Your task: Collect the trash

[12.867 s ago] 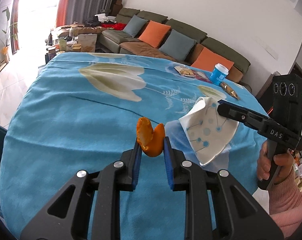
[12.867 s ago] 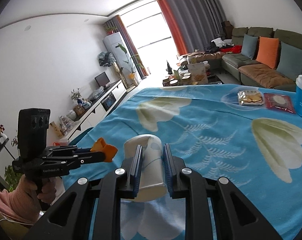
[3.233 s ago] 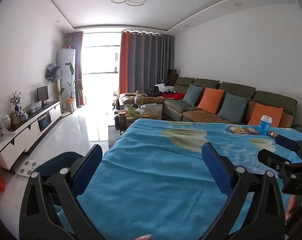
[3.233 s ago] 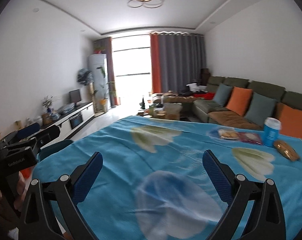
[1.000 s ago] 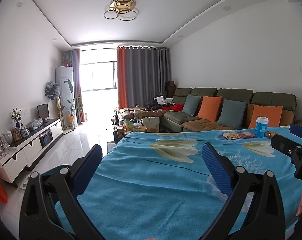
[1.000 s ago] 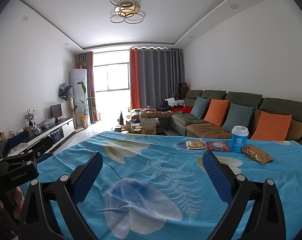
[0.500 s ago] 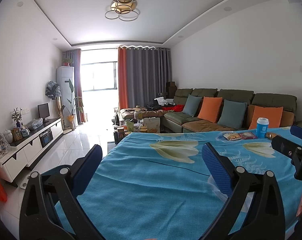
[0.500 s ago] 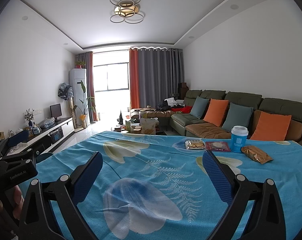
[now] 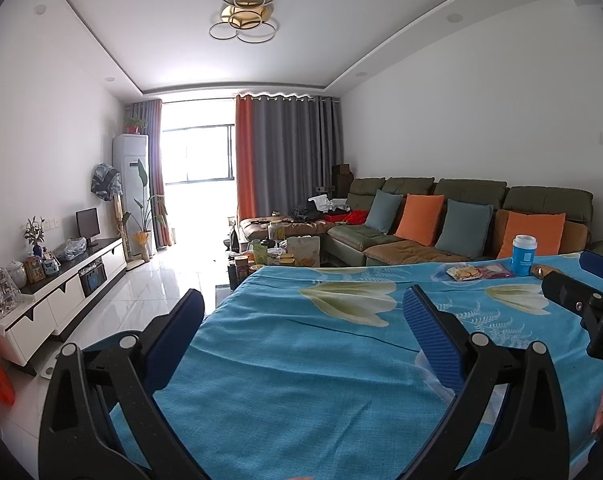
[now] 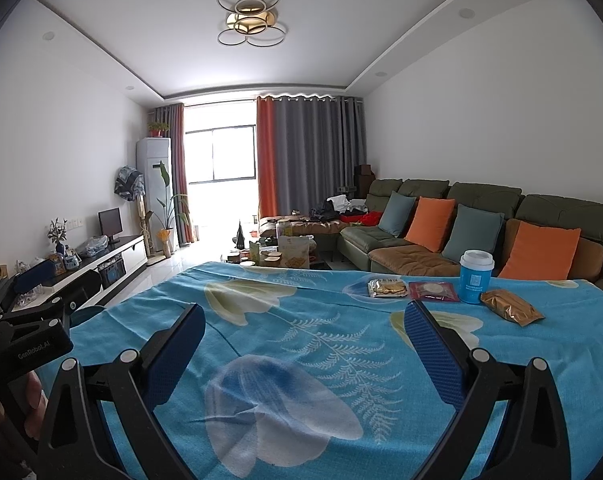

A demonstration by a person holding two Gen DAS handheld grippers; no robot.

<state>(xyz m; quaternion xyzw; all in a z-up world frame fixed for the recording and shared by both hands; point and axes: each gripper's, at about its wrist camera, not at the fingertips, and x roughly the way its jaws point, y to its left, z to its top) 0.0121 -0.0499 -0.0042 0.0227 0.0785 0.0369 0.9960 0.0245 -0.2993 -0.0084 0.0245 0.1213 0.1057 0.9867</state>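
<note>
Two grippers are raised above the near edge of a table covered in a blue floral cloth [image 10: 341, 344], both pointing toward the far sofa. The left gripper [image 9: 301, 320] has its blue-padded fingers [image 9: 429, 332] spread wide apart with nothing between them. The right gripper [image 10: 301, 324] likewise has its fingers [image 10: 433, 344] wide apart and empty. Each gripper shows at the edge of the other's view: the right gripper [image 9: 581, 296] at the right border of the left wrist view, the left gripper [image 10: 25, 320] at the left border of the right wrist view.

Four items sit in a group at the far right of the table. A clear packet of biscuits [image 10: 386, 289], flat, pale yellow contents visible, lies furthest left. Just beside it on the right lies a flat dark red packet [image 10: 433, 291] with a pale round motif. To the right of that stands a blue paper cup [image 10: 476, 277] with a white lid, upright. Nearest the right edge lies a crinkled golden-brown wrapper [image 10: 509, 307], angled, just beside the cup base. The same cup [image 9: 524, 255] and biscuits packet [image 9: 465, 272] show in the left wrist view, well apart from both grippers.

Beyond the table: a green sofa [image 10: 481, 208] with orange and grey-blue cushions, a cluttered low table [image 10: 285, 252], grey and orange curtains [image 10: 301, 168], and a white TV cabinet [image 9: 61, 300] along the left wall.
</note>
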